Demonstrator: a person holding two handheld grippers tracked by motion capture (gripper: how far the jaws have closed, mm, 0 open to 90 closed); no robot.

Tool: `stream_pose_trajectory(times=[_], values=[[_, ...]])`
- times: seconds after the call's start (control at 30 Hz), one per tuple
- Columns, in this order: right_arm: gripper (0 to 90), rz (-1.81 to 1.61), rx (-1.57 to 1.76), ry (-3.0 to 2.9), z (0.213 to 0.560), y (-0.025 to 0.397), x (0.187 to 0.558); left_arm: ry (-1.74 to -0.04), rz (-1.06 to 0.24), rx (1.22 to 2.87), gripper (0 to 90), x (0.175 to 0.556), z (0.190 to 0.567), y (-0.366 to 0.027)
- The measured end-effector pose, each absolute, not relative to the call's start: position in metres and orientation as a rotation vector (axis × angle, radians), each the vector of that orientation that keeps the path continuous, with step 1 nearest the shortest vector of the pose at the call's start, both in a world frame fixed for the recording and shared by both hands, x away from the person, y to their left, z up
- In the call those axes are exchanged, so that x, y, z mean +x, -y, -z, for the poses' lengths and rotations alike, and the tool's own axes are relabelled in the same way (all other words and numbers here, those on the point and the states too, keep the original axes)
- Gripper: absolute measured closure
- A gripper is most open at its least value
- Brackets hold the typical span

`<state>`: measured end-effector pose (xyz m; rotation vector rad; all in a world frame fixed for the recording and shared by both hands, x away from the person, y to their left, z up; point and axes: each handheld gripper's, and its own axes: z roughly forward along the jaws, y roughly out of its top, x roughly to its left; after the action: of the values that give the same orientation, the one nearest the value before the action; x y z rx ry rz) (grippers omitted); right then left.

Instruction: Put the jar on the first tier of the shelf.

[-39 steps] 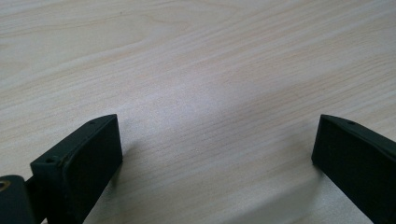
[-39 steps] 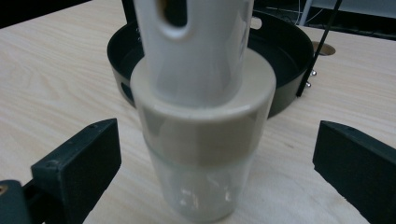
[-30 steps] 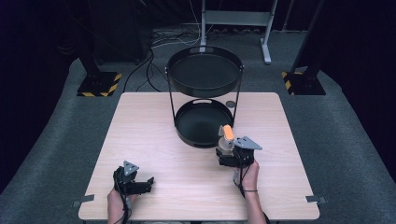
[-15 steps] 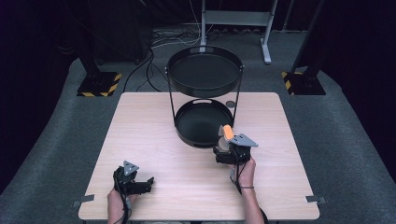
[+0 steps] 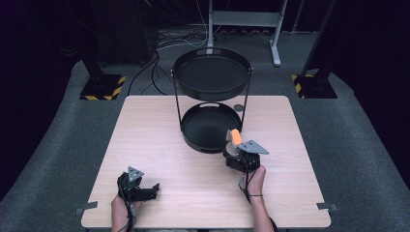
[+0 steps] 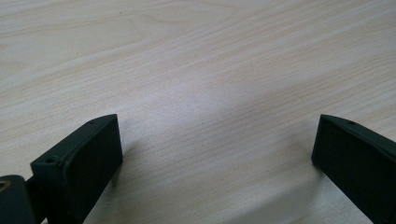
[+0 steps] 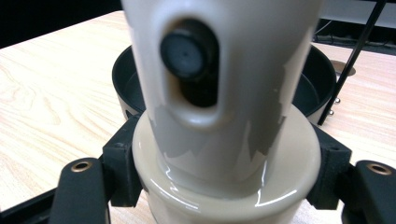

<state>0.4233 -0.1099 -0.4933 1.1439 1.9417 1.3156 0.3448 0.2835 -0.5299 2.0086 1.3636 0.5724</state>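
A cream, glossy cylindrical object [image 5: 233, 143] with an orange top stands upright in my right gripper [image 5: 232, 152], which is shut on its wide base. It sits at the front right rim of the lower black tray [image 5: 193, 126] of a two-tier stand. In the right gripper view the object [image 7: 219, 93] is very close, with an oval recess holding a black button, and my right gripper [image 7: 224, 163] has a jaw on each side of it. My left gripper [image 5: 153, 188] rests open on the table near its front left. Bare wood lies between the jaws of my left gripper [image 6: 215, 144].
The stand's upper black tray [image 5: 211, 92] hangs over the lower one on thin black rods [image 5: 246, 99]. A small round grey disc [image 5: 238, 107] sits in the table top right of the stand. The light wooden table [image 5: 145, 130] is bare on its left half.
My right hand has drifted slightly left and toward the stand with the cream object in it. The left gripper has stayed put.
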Motion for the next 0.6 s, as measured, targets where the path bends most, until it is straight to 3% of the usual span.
stream_pose_trajectory(times=[0.6], values=[[29.2,-1.329,1.100,-1.951,0.478,0.110,0.416,-1.363,-0.573,2.008,1.4,0.345,0.530,-0.283]])
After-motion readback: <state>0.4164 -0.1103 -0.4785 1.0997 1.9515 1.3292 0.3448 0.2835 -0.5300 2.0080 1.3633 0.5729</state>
